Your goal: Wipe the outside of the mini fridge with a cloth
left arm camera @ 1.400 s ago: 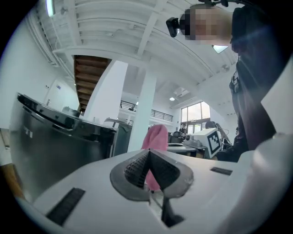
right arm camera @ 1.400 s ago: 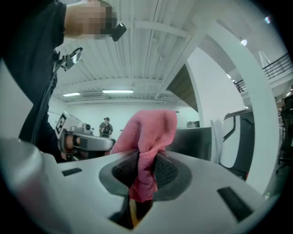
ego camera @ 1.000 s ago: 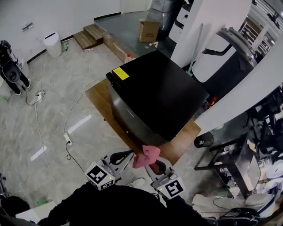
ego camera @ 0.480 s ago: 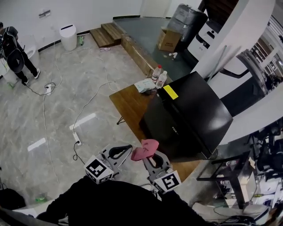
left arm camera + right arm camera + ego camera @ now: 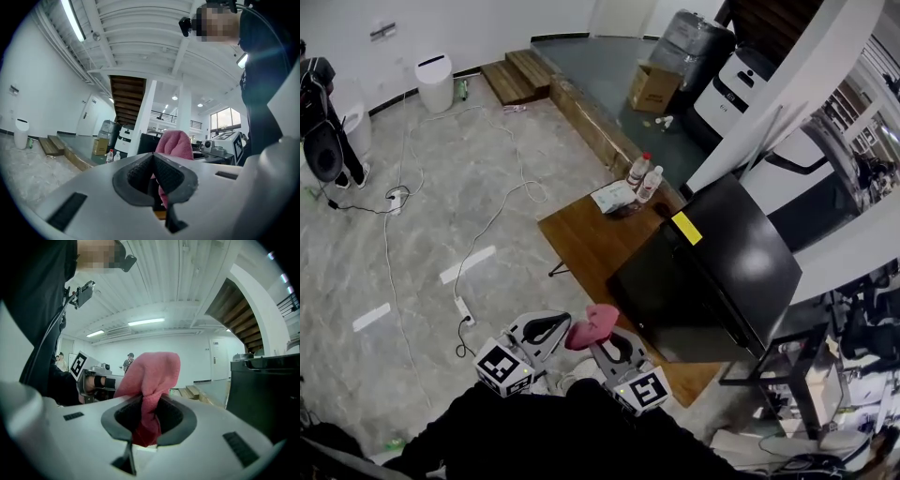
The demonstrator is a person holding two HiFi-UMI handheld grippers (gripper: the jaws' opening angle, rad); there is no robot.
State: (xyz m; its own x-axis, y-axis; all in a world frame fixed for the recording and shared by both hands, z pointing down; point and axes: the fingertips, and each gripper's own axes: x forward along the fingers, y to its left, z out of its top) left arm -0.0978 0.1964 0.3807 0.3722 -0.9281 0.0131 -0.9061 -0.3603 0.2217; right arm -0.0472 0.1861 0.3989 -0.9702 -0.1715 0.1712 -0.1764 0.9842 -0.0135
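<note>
Grey marble floor (image 5: 431, 169); wooden bench (image 5: 581, 234) at centre carries black mini fridge (image 5: 712, 272), centre right. Right tool (image 5: 602, 337), bottom centre, clamps pink cloth (image 5: 591, 322), clear of fridge. Left tool (image 5: 548, 325) closed, empty.
</note>
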